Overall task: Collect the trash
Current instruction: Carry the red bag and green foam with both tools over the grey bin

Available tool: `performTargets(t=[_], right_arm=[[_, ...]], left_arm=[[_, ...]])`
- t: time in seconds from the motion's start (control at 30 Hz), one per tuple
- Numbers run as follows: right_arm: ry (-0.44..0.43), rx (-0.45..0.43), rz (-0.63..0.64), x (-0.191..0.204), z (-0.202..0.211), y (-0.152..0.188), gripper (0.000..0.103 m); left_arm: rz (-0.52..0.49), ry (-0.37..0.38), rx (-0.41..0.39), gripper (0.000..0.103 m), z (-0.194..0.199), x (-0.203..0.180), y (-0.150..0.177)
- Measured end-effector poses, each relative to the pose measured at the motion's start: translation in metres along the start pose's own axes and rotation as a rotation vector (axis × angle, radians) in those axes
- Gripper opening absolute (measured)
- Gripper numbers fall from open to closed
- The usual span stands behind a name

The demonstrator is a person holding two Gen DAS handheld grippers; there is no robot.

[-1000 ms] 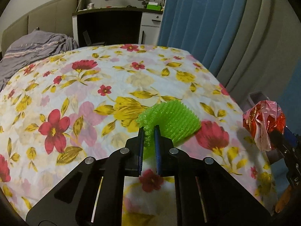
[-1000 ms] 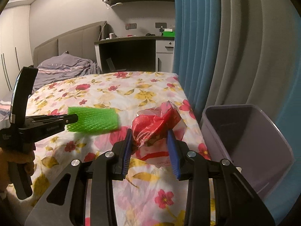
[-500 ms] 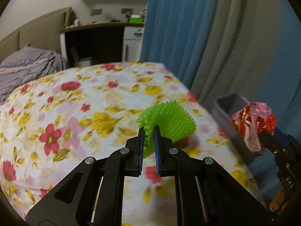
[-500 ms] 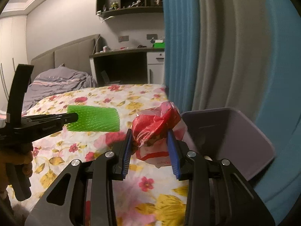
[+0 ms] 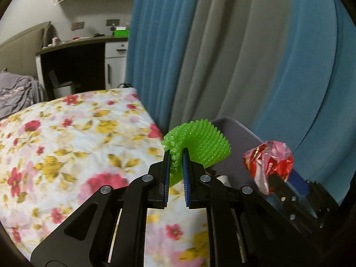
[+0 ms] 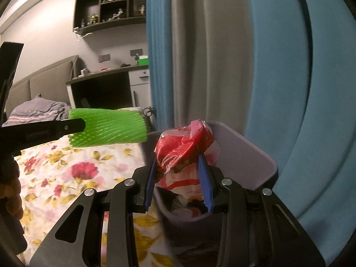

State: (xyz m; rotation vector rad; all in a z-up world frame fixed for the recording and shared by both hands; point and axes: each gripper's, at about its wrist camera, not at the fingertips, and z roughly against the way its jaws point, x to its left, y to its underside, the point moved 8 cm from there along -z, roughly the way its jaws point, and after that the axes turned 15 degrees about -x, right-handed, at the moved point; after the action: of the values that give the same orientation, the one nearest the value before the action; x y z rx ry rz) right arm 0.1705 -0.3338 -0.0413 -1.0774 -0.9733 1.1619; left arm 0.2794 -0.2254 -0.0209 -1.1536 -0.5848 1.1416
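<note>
Blue pads on our left gripper (image 5: 176,155) are pinching the near edge of the green foam net (image 5: 200,143), jaws nearly together with the mesh squashed between them. We are holding the net in the air over the right edge of the bed (image 5: 73,138), where the floral cover meets the purple bin (image 5: 235,133); from the right wrist view the far end of the net (image 6: 111,125) is overlapping the bin's left rim, so it is at or just over that rim.

Our right gripper (image 6: 178,160) is clamping the crumpled red and white wrapper (image 6: 184,149), jaws part-way apart with a pad pressing on each side of the bundle. We are carrying the wrapper above the bin's (image 6: 249,155) mouth, toward its near rim. Some trash is already lying inside the bin, too dim to identify.

In the left wrist view we are seeing the right gripper (image 5: 276,178) at the lower right with the wrapper (image 5: 268,162) sticking out of it, just beside the net. A hand (image 6: 10,191) is gripping the left gripper's handle at the left edge of the right wrist view.

Behind the bin the blue and grey curtain (image 5: 222,51) is hanging. Farther back a dark desk (image 5: 73,62) is standing beyond the bed's far corner, with a wall shelf (image 6: 106,2) above it.
</note>
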Motion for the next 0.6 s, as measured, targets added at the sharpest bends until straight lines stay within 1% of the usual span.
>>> performTargets(t=[0.27,0.6], right_arm=[[0.019,0.031,-0.03,-0.014,-0.013,0.01,0.036],[0.019,0.056,-0.042,-0.018,-0.022,0.017,0.037]], left_arm=[[-0.012,0.016,0.047,0.01,-0.029,-0.026,0.018],[0.003,0.026,0.085,0.01,-0.047,-0.034,0.03]])
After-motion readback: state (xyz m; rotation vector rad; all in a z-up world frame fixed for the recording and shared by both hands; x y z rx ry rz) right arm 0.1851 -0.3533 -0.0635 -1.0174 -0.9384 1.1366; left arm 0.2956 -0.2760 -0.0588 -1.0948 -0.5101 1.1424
